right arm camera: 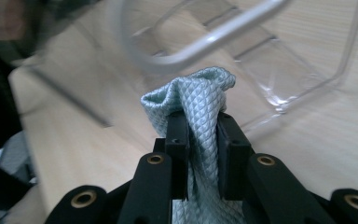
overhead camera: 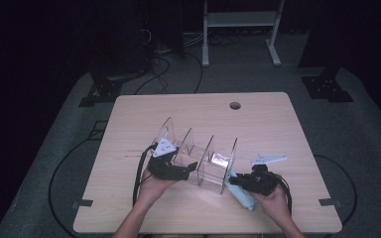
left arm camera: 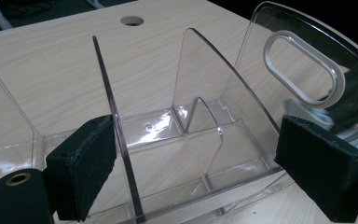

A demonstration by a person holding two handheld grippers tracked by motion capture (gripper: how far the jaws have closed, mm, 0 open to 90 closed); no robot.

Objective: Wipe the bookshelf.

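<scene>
A clear acrylic rack (overhead camera: 206,158) with several upright dividers stands mid-table. My left gripper (overhead camera: 183,171) reaches into its near-left side. In the left gripper view its jaws (left arm camera: 200,172) stand wide apart around a thin divider (left arm camera: 116,126). The left pad (left arm camera: 81,168) lies close beside that divider, and the right pad (left arm camera: 321,165) sits by the end wall with the oval handle hole (left arm camera: 303,65). My right gripper (overhead camera: 238,181) is at the rack's near-right corner, shut on a bunched pale-blue textured cloth (right arm camera: 191,93). The cloth's tail (overhead camera: 243,196) trails onto the table.
The wooden table (overhead camera: 258,124) has a round cable hole (overhead camera: 235,105) near its far edge. Dark floor with cables surrounds it, and a white frame (overhead camera: 238,20) stands beyond. The person's hands come in over the near table edge.
</scene>
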